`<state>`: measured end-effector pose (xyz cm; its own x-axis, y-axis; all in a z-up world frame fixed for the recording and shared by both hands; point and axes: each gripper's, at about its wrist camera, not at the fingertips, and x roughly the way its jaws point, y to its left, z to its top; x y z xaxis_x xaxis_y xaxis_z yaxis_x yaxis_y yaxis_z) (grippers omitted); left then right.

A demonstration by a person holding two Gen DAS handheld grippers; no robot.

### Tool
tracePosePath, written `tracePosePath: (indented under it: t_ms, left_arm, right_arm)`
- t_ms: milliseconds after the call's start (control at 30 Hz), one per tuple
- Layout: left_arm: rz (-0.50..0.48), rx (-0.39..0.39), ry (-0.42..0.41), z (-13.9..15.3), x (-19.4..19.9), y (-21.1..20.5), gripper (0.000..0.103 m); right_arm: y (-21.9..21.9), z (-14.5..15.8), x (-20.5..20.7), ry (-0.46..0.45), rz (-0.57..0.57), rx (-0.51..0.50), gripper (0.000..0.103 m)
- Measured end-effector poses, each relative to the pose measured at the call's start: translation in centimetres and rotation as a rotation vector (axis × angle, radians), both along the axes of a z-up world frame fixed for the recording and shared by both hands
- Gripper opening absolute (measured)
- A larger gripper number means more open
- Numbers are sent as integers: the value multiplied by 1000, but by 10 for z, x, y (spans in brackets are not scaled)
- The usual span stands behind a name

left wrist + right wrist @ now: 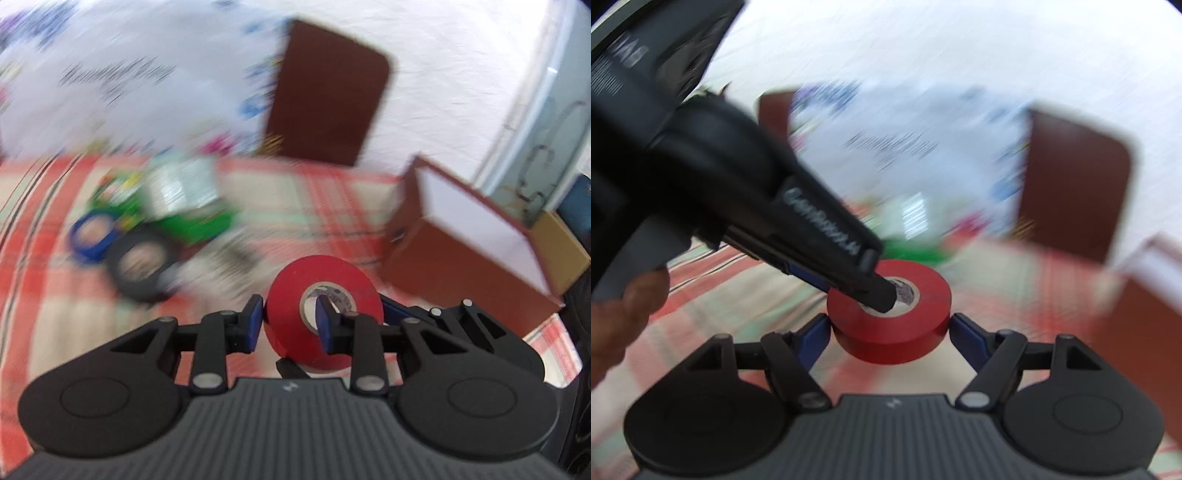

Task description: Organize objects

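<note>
Checked cloth (332,206), red tape (890,325) between both claws

red tape roll (295,295), red-checked tablecloth (332,206), brown box (461,266)

Home: checked tablecloth (332,192), chair (328,92)

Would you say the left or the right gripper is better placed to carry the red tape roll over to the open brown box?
Probably the left gripper: it already pinches the red tape roll's wall, one finger through the core. The right gripper merely brackets the roll; whether it grips is unclear. The brown box stands just beyond.
</note>
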<state>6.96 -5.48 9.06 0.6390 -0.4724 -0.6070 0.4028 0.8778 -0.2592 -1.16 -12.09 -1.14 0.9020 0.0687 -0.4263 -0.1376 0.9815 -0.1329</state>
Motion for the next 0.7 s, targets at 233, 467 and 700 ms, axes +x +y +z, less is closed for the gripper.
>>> tracePosePath:
  t_ms: [233, 467, 700]
  left_arm:
    - [-293, -44, -118, 37, 9, -162, 33]
    - [-407, -6, -106, 14, 9, -262, 32]
    - [-407, 56, -110, 5, 4, -265, 33]
  right_arm:
    - [-132, 45, -35, -147, -336, -40, 73]
    - [-240, 37, -45, -83, -514, 51, 73]
    - [-265, 23, -29, -67, -531, 118, 75]
